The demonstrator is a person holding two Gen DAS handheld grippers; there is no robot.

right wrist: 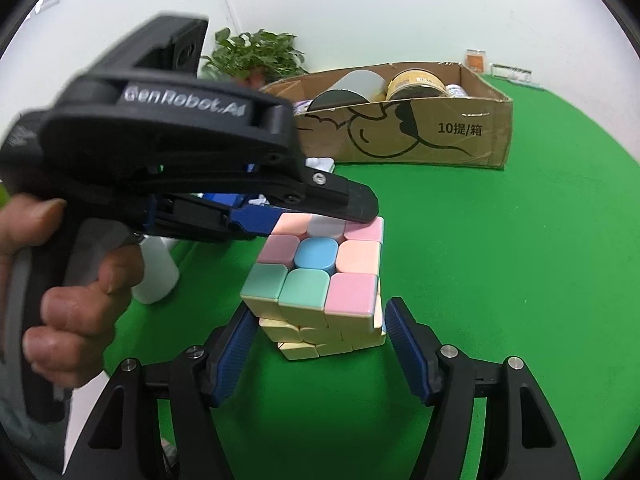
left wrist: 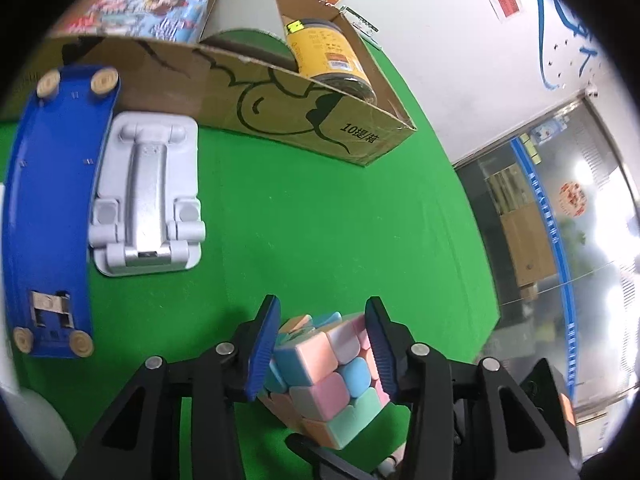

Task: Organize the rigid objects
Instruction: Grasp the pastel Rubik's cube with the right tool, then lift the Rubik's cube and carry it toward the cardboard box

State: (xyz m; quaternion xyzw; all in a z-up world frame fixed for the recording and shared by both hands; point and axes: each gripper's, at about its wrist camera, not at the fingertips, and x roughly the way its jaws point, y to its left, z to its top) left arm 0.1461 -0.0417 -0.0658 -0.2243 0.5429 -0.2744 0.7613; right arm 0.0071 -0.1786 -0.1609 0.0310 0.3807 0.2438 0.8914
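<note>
Left gripper (left wrist: 326, 344) clamped on the pastel puzzle cube (left wrist: 332, 376), right gripper (right wrist: 320, 344) spread loose around its lower layers, pads not quite touching. Sitting on the green counter (left wrist: 320, 220), cardboard box (left wrist: 288, 108) well behind.

Lab-like room: green-covered table (left wrist: 320, 220), glass partition (left wrist: 560, 208)

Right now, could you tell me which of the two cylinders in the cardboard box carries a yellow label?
The yellow-labelled can, lying nearest the box's right end; the grey cylinder beside it, toward the magazine, is plain.
</note>
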